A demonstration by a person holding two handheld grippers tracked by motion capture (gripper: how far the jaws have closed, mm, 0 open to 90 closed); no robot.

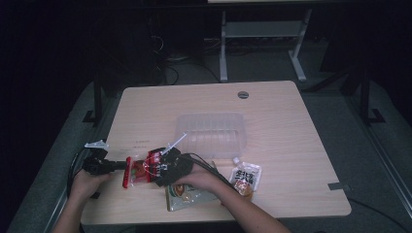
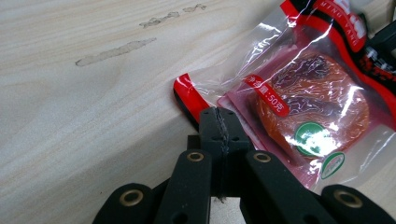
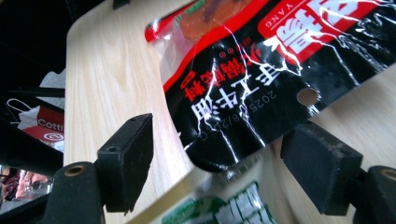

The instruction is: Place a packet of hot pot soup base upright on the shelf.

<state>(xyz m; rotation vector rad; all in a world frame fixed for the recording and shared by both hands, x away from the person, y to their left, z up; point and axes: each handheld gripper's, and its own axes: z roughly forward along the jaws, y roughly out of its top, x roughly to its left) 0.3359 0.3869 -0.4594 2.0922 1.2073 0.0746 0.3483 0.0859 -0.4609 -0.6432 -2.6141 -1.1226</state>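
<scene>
Red snack packet (image 2: pixel 308 98), left gripper (image 2: pixel 219 122) pinching edge

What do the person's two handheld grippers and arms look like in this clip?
Both grippers, left gripper and right gripper, are matte black plastic with blocky fingers and brass-coloured rivets at the linkage joints. Black cables trail from each. Forearms are bare; no sleeves visible.

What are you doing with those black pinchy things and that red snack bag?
A person at a wooden table holds tongs in each hand. The left tongs are shut on the red edge of a clear snack packet with an orange-red piece of food inside. The right tongs are open around the packet's black end, not pinching it. A clear plastic tray sits behind, and two more packets lie near the front edge.
</scene>
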